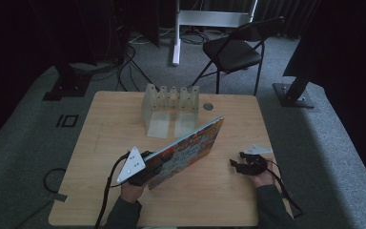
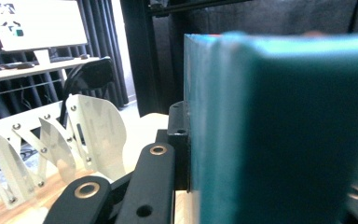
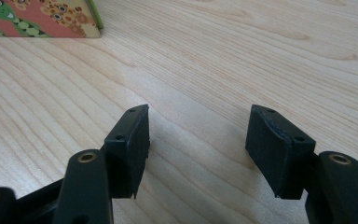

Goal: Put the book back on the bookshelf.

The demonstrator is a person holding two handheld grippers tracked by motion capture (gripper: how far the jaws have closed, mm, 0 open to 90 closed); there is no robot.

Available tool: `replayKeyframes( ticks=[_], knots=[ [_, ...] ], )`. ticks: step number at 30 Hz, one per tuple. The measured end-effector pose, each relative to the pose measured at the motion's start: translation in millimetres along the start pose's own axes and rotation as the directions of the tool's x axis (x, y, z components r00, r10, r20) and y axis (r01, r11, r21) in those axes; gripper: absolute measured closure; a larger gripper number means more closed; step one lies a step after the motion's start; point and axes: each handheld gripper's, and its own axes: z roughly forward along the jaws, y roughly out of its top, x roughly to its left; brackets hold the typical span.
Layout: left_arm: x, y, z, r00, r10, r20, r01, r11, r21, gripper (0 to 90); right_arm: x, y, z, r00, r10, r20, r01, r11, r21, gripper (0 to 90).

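A thin picture book [image 1: 187,150] with a colourful cover is held tilted above the middle of the wooden table [image 1: 100,143]. My left gripper [image 1: 143,167] is shut on its near lower corner. In the left gripper view the book's teal spine [image 2: 279,130] stands close up between the jaws. A clear slotted rack [image 1: 170,102] stands at the table's far edge, seen also in the left gripper view as the rack [image 2: 51,140]. My right gripper [image 1: 237,160] rests low over the table at the right, open and holding nothing; the right gripper [image 3: 198,140] shows bare wood between its jaws and the book's corner [image 3: 37,18] at upper left.
A black folding chair [image 1: 236,47] stands beyond the table. Stand bases [image 1: 66,86] and cables lie on the grey carpet. A small round dark disc [image 1: 208,106] sits beside the rack. A desk with a monitor [image 2: 37,23] is far off.
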Motion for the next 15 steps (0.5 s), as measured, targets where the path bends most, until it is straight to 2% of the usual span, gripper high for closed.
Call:
replayKeyframes(
  ticks=[15],
  knots=[
    [1.4, -0.7, -5.1, 0.9994, -0.011, -0.033, 0.011, 0.9999, 0.000, 80.3, -0.1, 0.0, 0.0, 1.0000, 0.001, -0.001, -0.001, 1.000, 0.000, 38.8]
  ],
)
